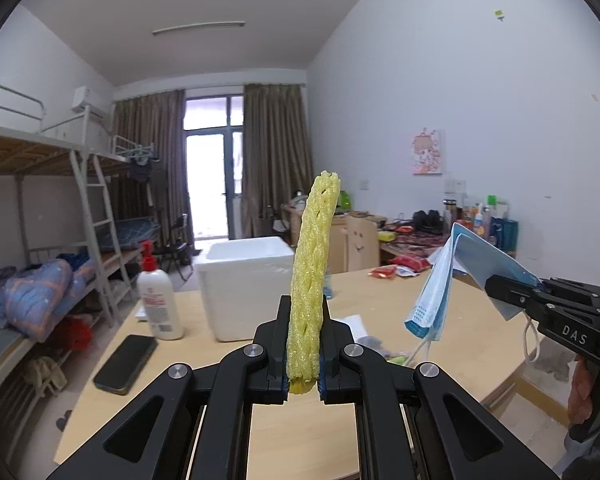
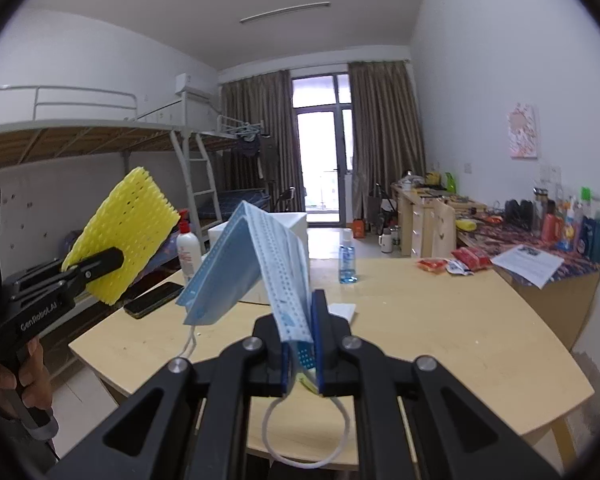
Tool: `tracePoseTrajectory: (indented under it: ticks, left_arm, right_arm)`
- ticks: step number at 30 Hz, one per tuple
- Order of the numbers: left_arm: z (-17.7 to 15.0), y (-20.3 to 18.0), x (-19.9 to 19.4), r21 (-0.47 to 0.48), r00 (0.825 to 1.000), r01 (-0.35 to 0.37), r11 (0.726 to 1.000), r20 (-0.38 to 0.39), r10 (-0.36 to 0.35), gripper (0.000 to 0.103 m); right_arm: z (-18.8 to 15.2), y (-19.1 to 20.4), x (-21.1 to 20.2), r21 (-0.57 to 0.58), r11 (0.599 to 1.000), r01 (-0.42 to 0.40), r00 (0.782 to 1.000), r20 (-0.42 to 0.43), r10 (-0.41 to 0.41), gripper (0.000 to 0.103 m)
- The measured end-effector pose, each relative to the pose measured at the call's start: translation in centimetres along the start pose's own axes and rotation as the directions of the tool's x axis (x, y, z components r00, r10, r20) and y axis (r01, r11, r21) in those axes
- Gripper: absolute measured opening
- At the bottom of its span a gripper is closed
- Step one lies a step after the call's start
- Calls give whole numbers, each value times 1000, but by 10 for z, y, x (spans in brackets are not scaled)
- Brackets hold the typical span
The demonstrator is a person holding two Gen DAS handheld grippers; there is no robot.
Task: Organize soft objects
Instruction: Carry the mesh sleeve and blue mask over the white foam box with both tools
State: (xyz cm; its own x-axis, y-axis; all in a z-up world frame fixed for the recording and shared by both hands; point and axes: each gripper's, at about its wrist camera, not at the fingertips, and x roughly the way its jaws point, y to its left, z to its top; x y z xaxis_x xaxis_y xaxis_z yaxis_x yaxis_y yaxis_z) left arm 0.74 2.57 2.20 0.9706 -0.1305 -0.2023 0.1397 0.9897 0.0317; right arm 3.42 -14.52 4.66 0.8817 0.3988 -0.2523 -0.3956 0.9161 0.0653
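Observation:
My left gripper is shut on a yellow foam net sleeve and holds it upright in the air above the table. The sleeve shows flat in the right wrist view, with the left gripper at the left. My right gripper is shut on a folded blue face mask, whose white ear loop hangs below. In the left wrist view the mask hangs from the right gripper at the right. A white foam box stands on the table behind the sleeve.
A wooden table lies below both grippers. On it are a white pump bottle, a black phone, a blue sanitizer bottle, snack packets and a paper. Bunk beds stand left; a cluttered desk right.

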Motion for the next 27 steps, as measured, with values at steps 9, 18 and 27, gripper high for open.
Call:
tracePoseTrajectory:
  ticks: [9, 18, 27]
  left_arm:
    - [-2, 24, -8, -19, 995, -100, 995, 5, 100, 10]
    - [-6, 38, -2, -28, 991, -137, 990, -11, 137, 10]
    - [-1, 48, 18, -35, 990, -138, 990, -37, 136, 10]
  right_arm:
    - [0, 27, 16, -37, 995, -96, 995, -13, 95, 12]
    - [5, 35, 35, -42, 988, -147, 989, -32, 146, 12]
    - [19, 38, 62, -49, 984, -169, 984, -59, 166, 12]
